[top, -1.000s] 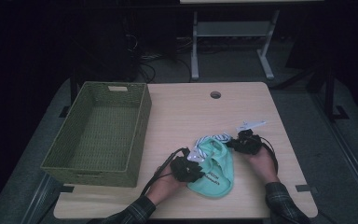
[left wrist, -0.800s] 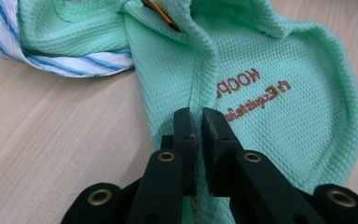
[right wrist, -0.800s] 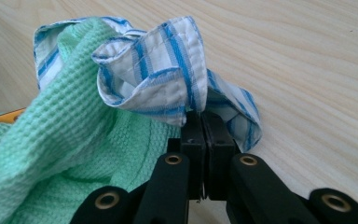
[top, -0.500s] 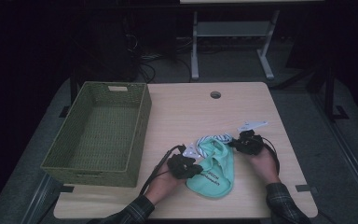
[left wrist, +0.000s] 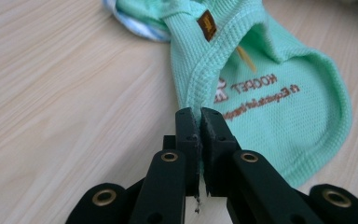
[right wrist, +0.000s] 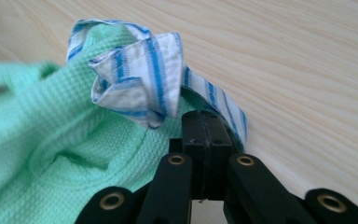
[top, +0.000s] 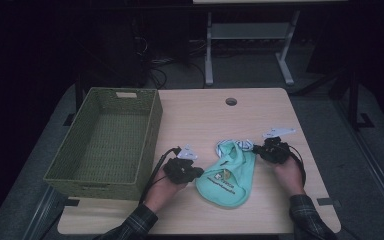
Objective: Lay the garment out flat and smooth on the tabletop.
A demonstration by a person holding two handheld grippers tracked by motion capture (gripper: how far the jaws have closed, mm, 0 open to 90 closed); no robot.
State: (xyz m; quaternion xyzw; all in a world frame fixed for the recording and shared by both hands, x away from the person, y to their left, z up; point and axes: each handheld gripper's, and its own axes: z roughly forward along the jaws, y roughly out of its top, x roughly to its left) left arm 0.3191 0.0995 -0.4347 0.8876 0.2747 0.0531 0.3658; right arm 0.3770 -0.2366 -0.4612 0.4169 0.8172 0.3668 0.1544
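— Item on table (top: 260,210)? 
— Mint green garment (top: 227,177), between left gripper (top: 192,172) and right gripper (top: 260,150).
— Other stock? 
— Green woven basket (top: 152,120), at the left edge.

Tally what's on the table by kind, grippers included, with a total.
Mint-green garment with striped collar: 1
Green woven basket: 1
Grippers: 2, the left gripper and the right gripper, each shut on the garment
Total: 4

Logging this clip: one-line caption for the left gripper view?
Left tongs shut on the mint-green garment edge, over the wooden table.
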